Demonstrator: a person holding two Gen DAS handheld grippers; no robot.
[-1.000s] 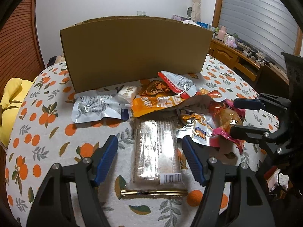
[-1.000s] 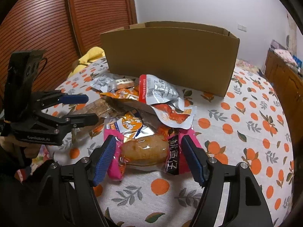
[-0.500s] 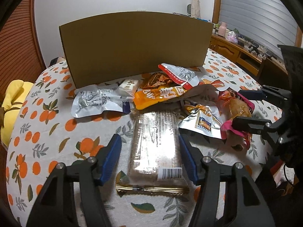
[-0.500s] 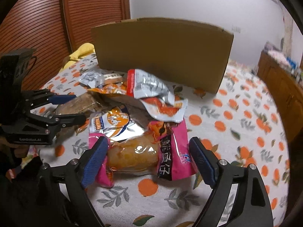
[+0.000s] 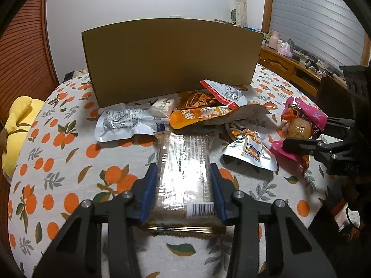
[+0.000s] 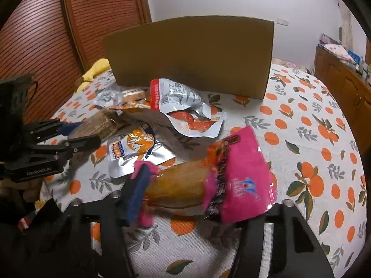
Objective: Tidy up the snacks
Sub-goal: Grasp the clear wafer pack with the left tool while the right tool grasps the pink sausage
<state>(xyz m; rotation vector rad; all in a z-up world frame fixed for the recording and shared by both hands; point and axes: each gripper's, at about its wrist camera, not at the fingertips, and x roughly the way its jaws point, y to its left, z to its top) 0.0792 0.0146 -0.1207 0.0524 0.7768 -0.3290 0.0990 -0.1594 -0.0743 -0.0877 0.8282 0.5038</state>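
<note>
My left gripper (image 5: 183, 185) has its jaws closing, and both blue pads press the sides of a long clear-wrapped brown bar pack (image 5: 185, 162) lying on the orange-print tablecloth (image 5: 58, 162). My right gripper (image 6: 201, 192) is also closing, on a pink pouch with a golden-brown piece inside (image 6: 243, 173). The pouch is tilted up off the cloth and hides the right finger. The left wrist view shows that pouch (image 5: 301, 120) between the right gripper's fingers (image 5: 299, 143). Behind the snack pile stands a brown cardboard box (image 5: 171, 58).
Loose snacks lie before the box: a silver pack (image 5: 120, 125), an orange pack (image 5: 199, 114), a red-and-white pack (image 6: 174, 95), a silver-orange pouch (image 6: 132, 148). A yellow plush (image 5: 16, 127) sits at the left edge. A wooden cabinet (image 5: 289, 69) stands to the right.
The left jaws narrowed until the pads met the bar pack. The right jaws widened, then closed on the pink pouch, which now tilts up from the cloth.
</note>
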